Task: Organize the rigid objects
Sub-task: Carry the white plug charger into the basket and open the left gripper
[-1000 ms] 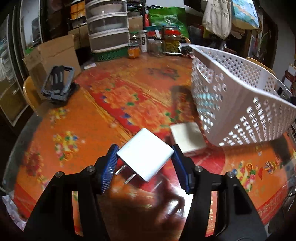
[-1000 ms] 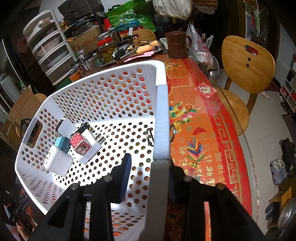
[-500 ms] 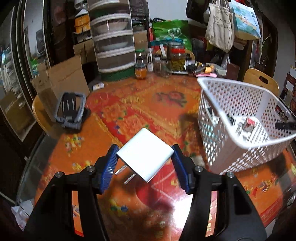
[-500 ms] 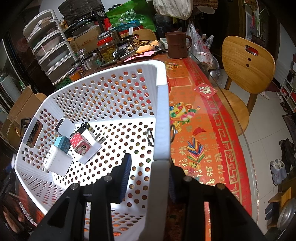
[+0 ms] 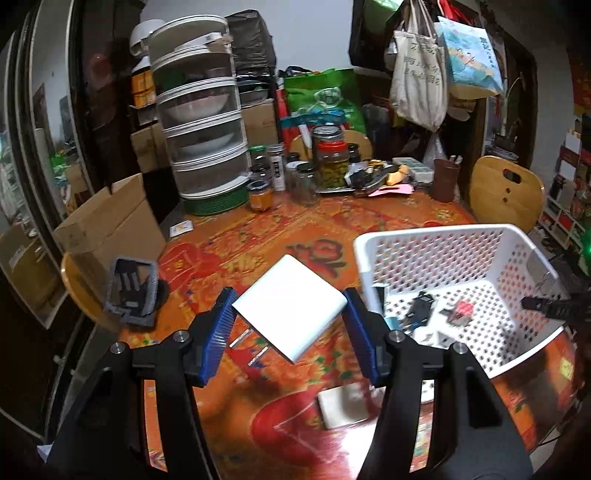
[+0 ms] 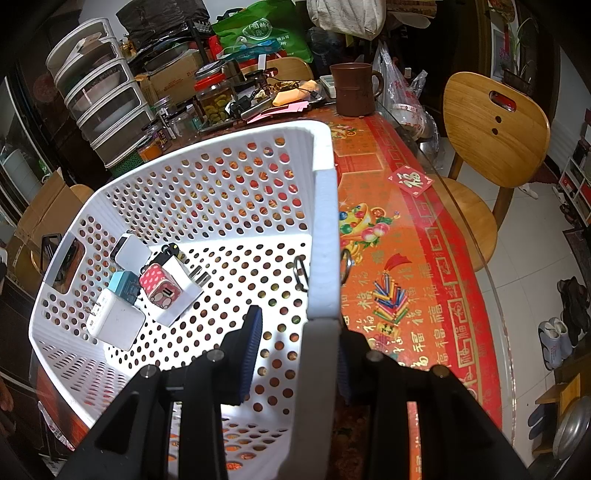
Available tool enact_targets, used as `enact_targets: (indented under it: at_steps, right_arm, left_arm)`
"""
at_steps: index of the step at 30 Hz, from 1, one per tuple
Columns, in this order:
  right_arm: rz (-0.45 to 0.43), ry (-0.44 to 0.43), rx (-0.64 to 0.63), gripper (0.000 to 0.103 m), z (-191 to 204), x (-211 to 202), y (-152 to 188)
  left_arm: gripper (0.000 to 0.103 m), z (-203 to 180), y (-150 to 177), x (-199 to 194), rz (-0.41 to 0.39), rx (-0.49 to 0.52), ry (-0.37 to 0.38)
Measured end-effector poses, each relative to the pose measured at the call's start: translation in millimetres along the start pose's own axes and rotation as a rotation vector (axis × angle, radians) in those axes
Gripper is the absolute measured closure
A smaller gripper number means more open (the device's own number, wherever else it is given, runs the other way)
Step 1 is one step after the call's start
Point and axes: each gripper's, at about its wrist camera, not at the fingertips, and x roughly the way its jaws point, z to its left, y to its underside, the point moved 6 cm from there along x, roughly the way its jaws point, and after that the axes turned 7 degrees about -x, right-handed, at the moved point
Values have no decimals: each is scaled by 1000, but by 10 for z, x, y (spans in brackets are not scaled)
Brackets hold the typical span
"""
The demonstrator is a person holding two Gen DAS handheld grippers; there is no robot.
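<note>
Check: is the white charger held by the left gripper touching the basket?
Apart. The left wrist view shows the white charger clamped in the left gripper, with tablecloth visible between it and the basket.

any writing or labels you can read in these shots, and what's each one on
"福" on the red square paper lying on the tablecloth.
"福" repeated along the red tablecloth border.
"原" in a round logo on the green bag; the characters beside it are too small to read.
Dark handwriting on the hanging canvas tote: too blurred to read.
Labels on the jars: unreadable.
The white charger shows no text.
</note>
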Motion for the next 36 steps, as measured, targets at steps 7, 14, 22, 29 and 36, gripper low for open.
enact_targets:
  at_steps: [7,14,22,29,36]
  right_arm:
    - [1,1,-2,67,-4,3,2]
    - [0,1,-2,68,-1,4,2]
    - [0,1,-3,67,-3,4,1]
    - [1,1,-2,67,1,3,1]
    - [2,0,-4,67,4,7,6]
  left_arm:
    - [47,-375,-150,54,2,26,37]
    - [47,-752,-188,149,17,57,70]
    - [47,-1151,-125,332,48,98,96]
    - [47,-1597,90,684,143,126,140]
    - [47,-1886,350,985,226,153,148]
